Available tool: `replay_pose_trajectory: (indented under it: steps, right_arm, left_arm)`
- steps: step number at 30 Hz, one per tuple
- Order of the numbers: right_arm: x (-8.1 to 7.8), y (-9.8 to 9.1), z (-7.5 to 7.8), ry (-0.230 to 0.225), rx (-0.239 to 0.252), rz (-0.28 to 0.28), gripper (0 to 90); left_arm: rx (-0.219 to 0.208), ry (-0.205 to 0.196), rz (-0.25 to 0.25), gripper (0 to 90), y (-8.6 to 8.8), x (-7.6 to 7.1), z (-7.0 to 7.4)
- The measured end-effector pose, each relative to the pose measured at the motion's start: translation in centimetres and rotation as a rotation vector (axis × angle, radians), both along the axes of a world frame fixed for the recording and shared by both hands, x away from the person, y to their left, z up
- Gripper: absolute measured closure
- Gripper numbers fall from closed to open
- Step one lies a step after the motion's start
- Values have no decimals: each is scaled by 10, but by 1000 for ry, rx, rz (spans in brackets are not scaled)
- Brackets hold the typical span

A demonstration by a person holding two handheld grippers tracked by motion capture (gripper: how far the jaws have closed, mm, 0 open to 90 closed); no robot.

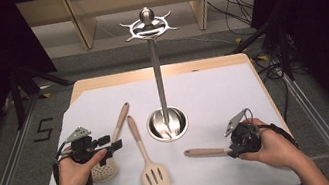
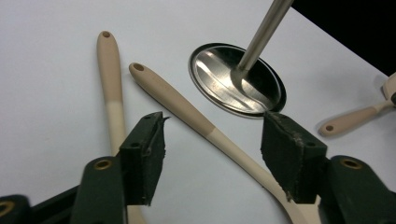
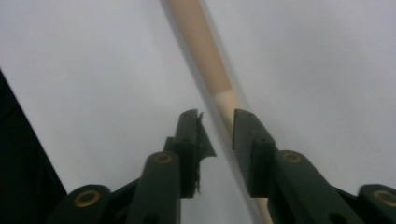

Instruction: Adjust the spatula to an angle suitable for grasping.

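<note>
Three beige utensils lie on the white sheet. My left gripper hovers open over the slotted spoon, near where its handle meets the bowl. In the left gripper view its jaws stand wide apart, the spoon's handle runs under the left jaw, and the slotted spatula's handle passes below the gap. The spatula lies mid-table. My right gripper points along the third utensil's handle. Its jaws straddle that handle closely, with a sliver of space at the left pad. The person's hand hides that utensil's head.
A steel hanging stand with a hooked crown rises from a round dished base, also seen as the base ahead of the left gripper. Bare sheet lies beyond the stand. The table's edges drop to a floor with cables and frame legs.
</note>
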State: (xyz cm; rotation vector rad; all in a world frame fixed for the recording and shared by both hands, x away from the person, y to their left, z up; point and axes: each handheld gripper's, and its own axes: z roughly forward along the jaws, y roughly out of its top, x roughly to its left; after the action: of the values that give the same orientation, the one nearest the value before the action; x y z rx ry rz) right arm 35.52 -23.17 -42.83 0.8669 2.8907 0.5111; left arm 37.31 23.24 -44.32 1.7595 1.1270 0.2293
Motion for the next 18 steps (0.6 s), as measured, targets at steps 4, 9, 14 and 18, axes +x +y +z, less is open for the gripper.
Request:
replay_pose_trajectory:
  steps: [4,9,14,18]
  right_arm:
    - [4,4,-2,15,-14,-9,832]
    - [3,16,-6,64,-34,11,883]
    - [3,25,-10,84,-63,-5,890]
    - [3,29,-13,100,-73,-23,900]
  left_arm:
    - [25,-22,6,430,2,-1,1]
    - [51,-36,14,501,3,-2,3]
    - [32,-24,12,539,2,-5,4]
    - [39,-14,16,554,2,-6,4]
